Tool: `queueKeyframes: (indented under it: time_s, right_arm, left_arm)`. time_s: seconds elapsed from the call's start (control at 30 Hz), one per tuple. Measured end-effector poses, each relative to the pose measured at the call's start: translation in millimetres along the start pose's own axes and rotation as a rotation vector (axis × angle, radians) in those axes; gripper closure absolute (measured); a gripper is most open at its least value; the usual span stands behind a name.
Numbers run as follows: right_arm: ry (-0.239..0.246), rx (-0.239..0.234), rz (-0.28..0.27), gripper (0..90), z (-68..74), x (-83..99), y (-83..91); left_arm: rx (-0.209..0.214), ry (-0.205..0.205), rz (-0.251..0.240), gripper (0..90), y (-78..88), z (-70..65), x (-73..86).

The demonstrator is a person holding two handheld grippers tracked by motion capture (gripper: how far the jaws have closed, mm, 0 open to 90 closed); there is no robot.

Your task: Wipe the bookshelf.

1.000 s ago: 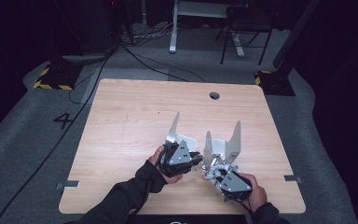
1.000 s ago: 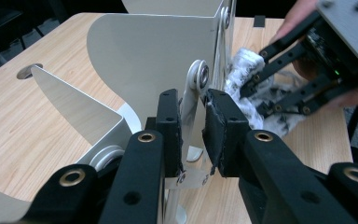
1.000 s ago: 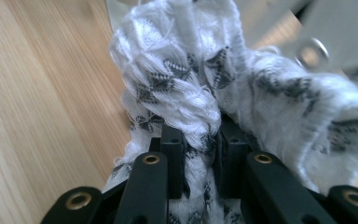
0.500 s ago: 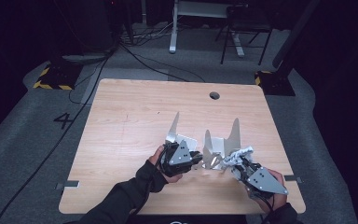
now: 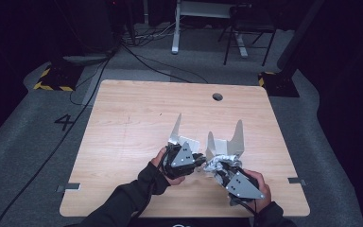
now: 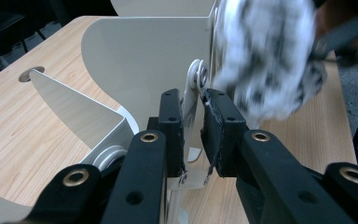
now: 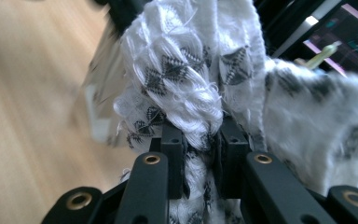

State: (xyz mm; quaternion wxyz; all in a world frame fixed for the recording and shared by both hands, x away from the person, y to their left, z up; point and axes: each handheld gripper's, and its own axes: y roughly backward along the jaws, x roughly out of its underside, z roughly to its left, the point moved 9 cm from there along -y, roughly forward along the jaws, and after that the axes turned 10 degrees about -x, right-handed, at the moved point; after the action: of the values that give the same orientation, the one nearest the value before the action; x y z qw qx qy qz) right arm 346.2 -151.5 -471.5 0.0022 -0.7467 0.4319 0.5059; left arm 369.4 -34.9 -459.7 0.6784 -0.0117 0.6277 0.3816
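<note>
1. My left jaws (image 6: 193,135) are clenched on a thin upright metal plate, the edge of the metal holder (image 5: 223,142); pads press it from both sides.
2. The holder stands on the bench (image 5: 123,123), near the front edge, right of centre. It is pale sheet metal with pointed wings rising up.
3. A second winged piece (image 5: 177,135) sits just beside it on the left, close to my left hand (image 5: 170,163).
4. My right jaws (image 7: 200,154) are clamped on a bunched white cloth (image 7: 191,88) with a black pattern; fabric fills the gap between the pads.
5. In the high view the cloth (image 5: 222,163) hangs at the front of the holder, touching or just short of it; can't tell which.
6. In the left gripper view the cloth (image 6: 265,60) is a blurred lump right beside the gripped plate, at its upper right.
7. My right hand (image 5: 257,184) is near the bench's front edge, right of the left one.
</note>
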Motion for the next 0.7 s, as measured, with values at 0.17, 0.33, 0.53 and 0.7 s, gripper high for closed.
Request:
queueKeyframes:
  time_s: [0.17,0.33,0.53,0.7]
  right_arm:
    - [0.013,-0.061,0.103,77.3,10.5,29.0,-16.4]
    - [0.006,-0.096,0.169,77.3,13.0,53.0,-19.1]
    - [-0.044,-0.085,0.187,77.3,2.2,66.9,-7.8]
    - [-0.100,0.003,0.129,77.2,-17.7,60.9,14.0]
  left_arm:
    - [-0.004,-0.004,0.002,77.6,-0.2,0.7,0.1]
    - [-0.004,-0.006,0.000,77.7,-0.4,0.9,0.0]
    - [-0.007,-0.005,0.000,77.6,-0.5,0.7,0.0]
    - [-0.008,-0.004,-0.001,77.6,-0.6,0.7,-0.1]
